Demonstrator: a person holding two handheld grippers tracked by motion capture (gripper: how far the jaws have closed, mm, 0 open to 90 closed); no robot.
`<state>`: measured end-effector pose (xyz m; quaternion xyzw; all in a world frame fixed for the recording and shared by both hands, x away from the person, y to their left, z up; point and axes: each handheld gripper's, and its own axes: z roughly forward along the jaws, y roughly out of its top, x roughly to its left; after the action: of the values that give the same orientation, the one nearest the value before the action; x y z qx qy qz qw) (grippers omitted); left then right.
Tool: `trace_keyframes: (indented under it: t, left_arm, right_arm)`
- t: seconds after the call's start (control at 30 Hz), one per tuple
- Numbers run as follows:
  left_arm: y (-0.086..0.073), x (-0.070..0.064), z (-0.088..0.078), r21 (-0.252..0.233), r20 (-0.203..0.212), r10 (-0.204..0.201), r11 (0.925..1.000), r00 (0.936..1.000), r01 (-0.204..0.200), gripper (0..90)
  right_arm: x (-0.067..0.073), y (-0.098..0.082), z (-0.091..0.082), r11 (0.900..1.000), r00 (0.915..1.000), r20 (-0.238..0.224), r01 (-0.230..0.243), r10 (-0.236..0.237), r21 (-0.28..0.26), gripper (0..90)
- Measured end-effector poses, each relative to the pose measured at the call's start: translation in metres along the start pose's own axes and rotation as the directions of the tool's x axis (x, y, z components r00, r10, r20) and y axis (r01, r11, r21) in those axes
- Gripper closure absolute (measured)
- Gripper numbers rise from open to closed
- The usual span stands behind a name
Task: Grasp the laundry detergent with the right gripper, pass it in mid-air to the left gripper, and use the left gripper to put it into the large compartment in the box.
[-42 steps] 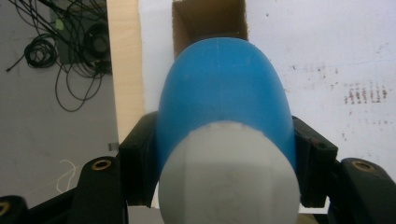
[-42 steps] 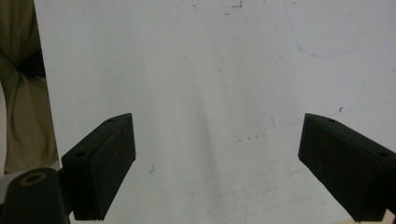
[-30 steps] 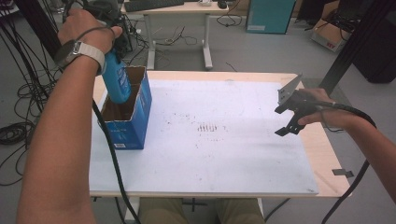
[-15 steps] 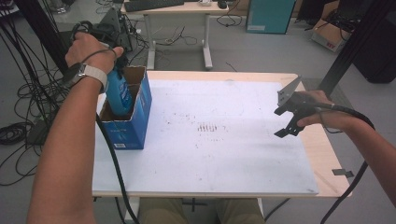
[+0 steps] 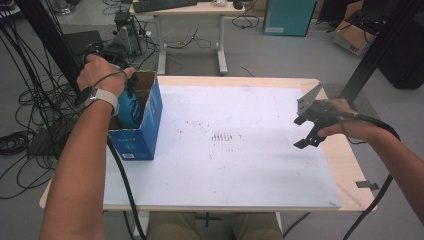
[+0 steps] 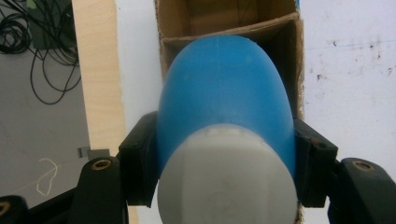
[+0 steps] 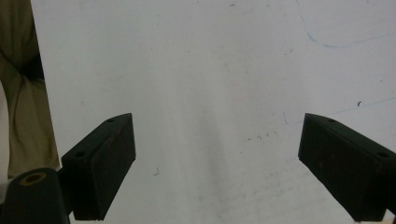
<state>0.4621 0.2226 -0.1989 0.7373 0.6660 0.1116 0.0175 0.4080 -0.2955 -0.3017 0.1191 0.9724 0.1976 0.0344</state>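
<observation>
the left gripper squeezes a blue bottle with a white cap, both pads tight on its sides. the bottle is partly inside the open cardboard box at the table's left side; it may not touch the bottom. the right gripper has wide open, empty jaws above the white mat.

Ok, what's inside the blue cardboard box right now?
The blue bottle, gripped by the left gripper, is partway inside the box. Brown inner walls show; the bottle covers the box's bottom.
</observation>
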Motion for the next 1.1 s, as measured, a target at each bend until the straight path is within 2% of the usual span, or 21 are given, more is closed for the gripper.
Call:
trace_keyframes:
  t: [0.27, 0.53, 0.57, 0.7, 0.8, 1.0, 1.1]
  left_arm:
    - [-0.005, -0.003, 0.02, 0.006, 0.004, -0.011, 0.9999, 0.9999, 0.011, 37.8]
    - [-0.008, -0.008, 0.033, 0.003, 0.003, -0.001, 1.0, 1.0, 0.0, 37.7]
    - [-0.008, -0.008, 0.035, 0.006, 0.002, 0.0, 1.0, 1.0, 0.0, 37.8]
    - [-0.01, -0.008, 0.043, 0.002, -0.001, 0.007, 1.0, 1.0, -0.007, 37.8]
    - [-0.011, -0.01, 0.048, 0.003, -0.001, 0.007, 1.0, 1.0, -0.007, 37.8]
    - [-0.012, -0.011, 0.057, 0.01, -0.002, 0.019, 0.9998, 0.9998, -0.019, 37.8]
    - [-0.013, -0.012, 0.059, 0.013, -0.003, 0.023, 0.9996, 0.9997, -0.023, 37.8]
  right_arm:
    - [-0.001, -0.001, 0.002, 1.0, 1.0, 0.0, 0.004, -0.004, 0.001, 11.0]
    - [0.0, -0.003, 0.003, 1.0, 0.9999, -0.001, -0.013, 0.013, 0.0, 11.0]
    - [-0.001, -0.003, 0.003, 1.0, 1.0, -0.003, 0.001, -0.001, -0.001, 11.0]
    - [-0.001, -0.004, 0.004, 1.0, 1.0, -0.003, 0.002, -0.002, 0.001, 11.0]
    - [-0.001, -0.005, 0.004, 1.0, 0.9999, -0.004, -0.012, 0.012, 0.008, 11.0]
    - [-0.002, -0.005, 0.005, 1.0, 0.9999, -0.006, -0.01, 0.01, 0.01, 11.0]
    - [-0.001, -0.005, 0.006, 0.999, 0.9995, -0.002, -0.031, 0.031, 0.007, 11.0]
